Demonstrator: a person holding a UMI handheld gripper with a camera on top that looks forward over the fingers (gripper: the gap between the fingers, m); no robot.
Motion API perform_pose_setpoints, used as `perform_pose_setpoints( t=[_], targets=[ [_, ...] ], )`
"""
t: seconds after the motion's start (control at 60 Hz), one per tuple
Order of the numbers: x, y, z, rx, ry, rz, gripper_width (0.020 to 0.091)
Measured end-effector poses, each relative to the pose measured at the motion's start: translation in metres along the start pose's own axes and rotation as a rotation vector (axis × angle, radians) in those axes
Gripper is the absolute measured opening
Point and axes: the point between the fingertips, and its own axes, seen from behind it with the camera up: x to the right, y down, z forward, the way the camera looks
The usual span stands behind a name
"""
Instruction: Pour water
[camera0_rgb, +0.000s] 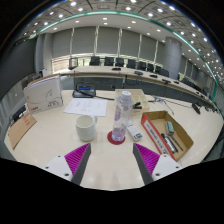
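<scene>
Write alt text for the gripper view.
An open claw faces a clear water bottle on a red coaster, beyond its fingers. A white cup stands beside the bottle, a wooden tray on the other side.

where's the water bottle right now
In the gripper view the water bottle stands upright on a red coaster, just ahead of the open gripper, between the white cup and wooden box.

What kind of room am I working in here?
Probably a conference or meeting room: a large curved table, rows of black chairs behind long desks, and ceiling downlights. The bottle and the white cup stand just ahead of the open jaws of the gripper.
</scene>
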Motion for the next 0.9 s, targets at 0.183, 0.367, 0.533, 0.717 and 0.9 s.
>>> perform_pose_setpoints(
  t=[0.183,0.367,0.533,0.717,0.9],
  targets=[
    [-0.045,0.023,-0.078,-0.032,-0.001,0.029,0.0859],
    [-0.081,0.03,-0.125,-0.03,-0.022,0.043,0.0859],
    [-0.09,0.023,-0.151,0.014,-0.018,0.042,0.0857],
    [-0.084,0.017,-0.167,0.054,-0.029,0.052,0.0861],
    [-0.083,0.01,-0.169,0.079,-0.037,0.012,0.0859]
  ],
)
